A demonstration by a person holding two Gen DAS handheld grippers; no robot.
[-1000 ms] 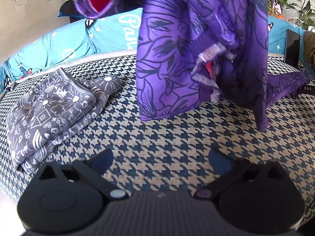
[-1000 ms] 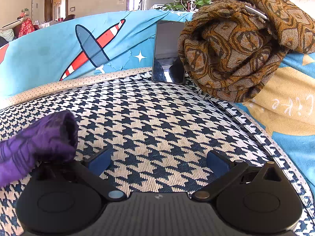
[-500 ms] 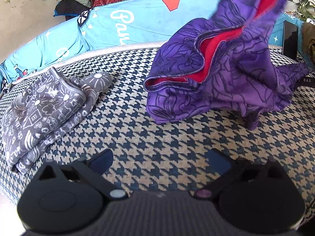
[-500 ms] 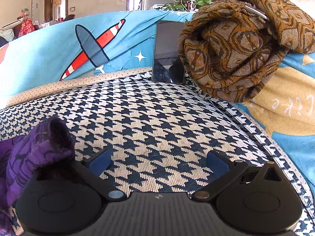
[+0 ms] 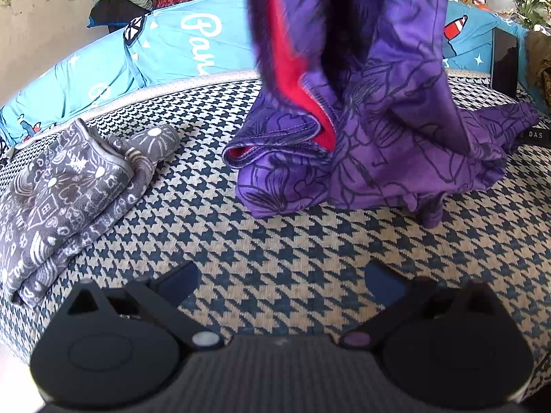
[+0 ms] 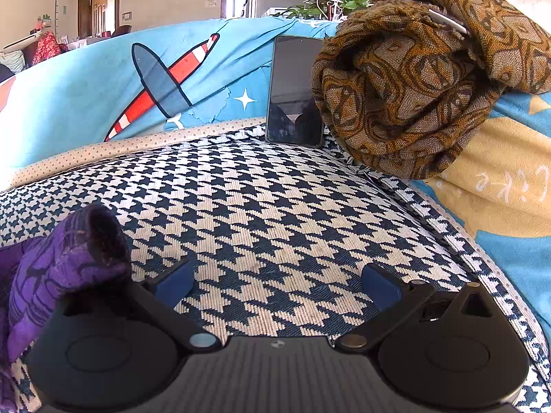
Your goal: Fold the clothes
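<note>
Both my tongs sit spread wide with nothing between the pads. The left gripper (image 5: 280,280) hangs over the navy-and-cream houndstooth cushion (image 5: 292,241), the right gripper (image 6: 277,284) over the same cushion. The purple line-printed garment with red lining (image 5: 378,130) has changed since half a second ago — its upper part now rises in a steep, blurred column out of the top of my left view, where before it leaned off to the right, while its lower folds are bunched on the cushion. I cannot see what lifts it. In my right view its sleeve end lies just beside my left finger, bunched higher than a second ago. The folded grey doodle-print garment (image 5: 65,199) lies unmoved at the left — well apart from the purple one.
</note>
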